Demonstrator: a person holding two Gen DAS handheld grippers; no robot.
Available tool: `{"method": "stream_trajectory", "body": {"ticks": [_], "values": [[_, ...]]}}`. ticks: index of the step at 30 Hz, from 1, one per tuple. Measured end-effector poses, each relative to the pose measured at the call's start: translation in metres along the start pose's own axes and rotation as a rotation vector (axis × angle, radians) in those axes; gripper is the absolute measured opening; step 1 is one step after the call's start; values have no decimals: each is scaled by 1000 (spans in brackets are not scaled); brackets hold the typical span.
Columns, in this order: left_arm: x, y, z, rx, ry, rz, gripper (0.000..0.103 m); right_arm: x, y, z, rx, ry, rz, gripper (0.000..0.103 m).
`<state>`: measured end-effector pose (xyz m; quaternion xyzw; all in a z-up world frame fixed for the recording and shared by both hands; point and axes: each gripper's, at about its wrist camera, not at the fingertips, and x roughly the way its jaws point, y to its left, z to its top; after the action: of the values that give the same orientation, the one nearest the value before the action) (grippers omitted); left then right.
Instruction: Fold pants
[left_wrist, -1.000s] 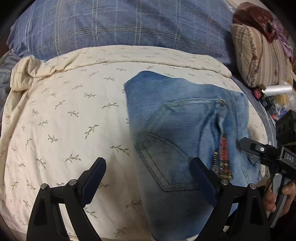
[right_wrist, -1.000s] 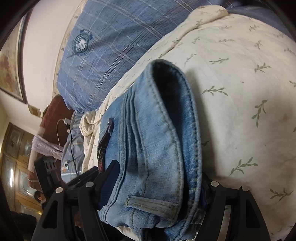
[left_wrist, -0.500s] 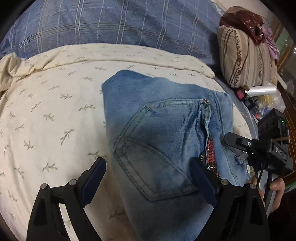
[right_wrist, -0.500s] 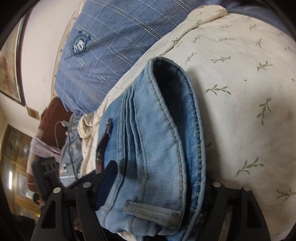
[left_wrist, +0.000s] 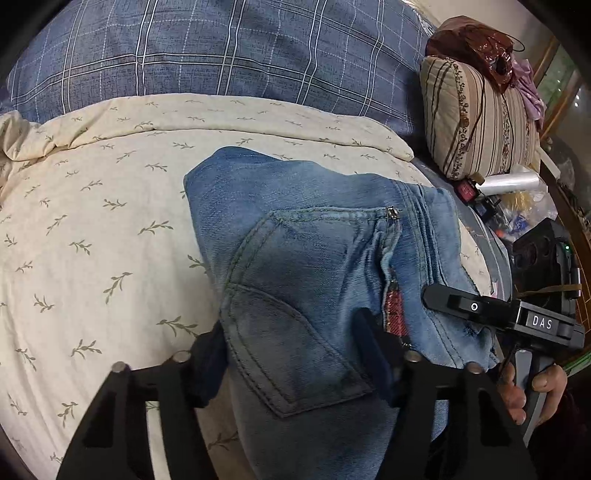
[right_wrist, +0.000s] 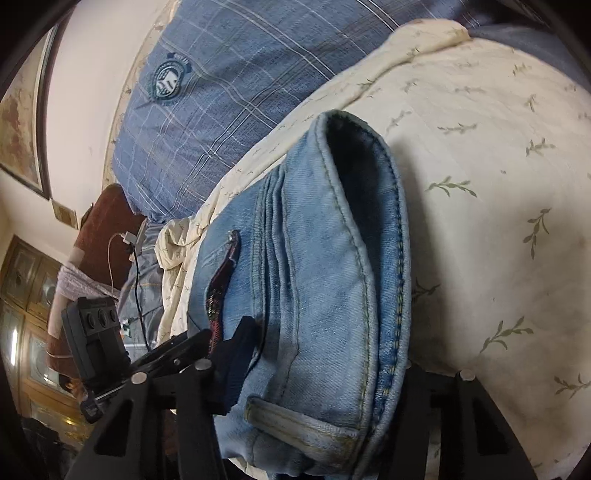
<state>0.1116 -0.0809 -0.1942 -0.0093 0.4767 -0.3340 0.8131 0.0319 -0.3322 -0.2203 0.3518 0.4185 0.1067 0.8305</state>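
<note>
Apparently both the left gripper (left_wrist: 295, 354) and right gripper (right_wrist: 325, 365) grip the jeans (left_wrist: 314, 258).

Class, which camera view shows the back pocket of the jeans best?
The left wrist view: the whole stitched back pocket of the jeans faces the camera. The right wrist view shows only the waistband side; the pocket face is hidden.

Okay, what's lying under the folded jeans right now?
The jeans rest on a cream leaf-print quilt, visible all around them. Anything directly beneath the denim is covered and cannot be seen.
</note>
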Motion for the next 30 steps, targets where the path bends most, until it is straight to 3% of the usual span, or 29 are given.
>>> {"method": "stream_trajectory", "body": {"ticks": [4,6,8,15,17,21,25,30], "values": [[-3,4,2,-14,-2,-10,55,-2,3,-1,-11,9,-14,53],[-3,6,1,-30,1,2,61,0,0,0,0,17,-11,52],[-1,7,-1,-56,24,5,85,1,-3,2,23,25,3,52],[2,15,-8,-126,12,-44,88,-1,-10,6,55,46,-4,64],[1,13,-10,-115,4,-57,80,5,-11,7,50,68,4,69],[-3,7,-8,-73,-6,-77,63,10,-1,8,18,64,27,68],[-10,6,-5,-58,-35,-72,38,6,4,7,11,50,26,54],[-27,-3,-4,-12,-71,-51,23,-7,20,4,-9,24,33,46]]}}
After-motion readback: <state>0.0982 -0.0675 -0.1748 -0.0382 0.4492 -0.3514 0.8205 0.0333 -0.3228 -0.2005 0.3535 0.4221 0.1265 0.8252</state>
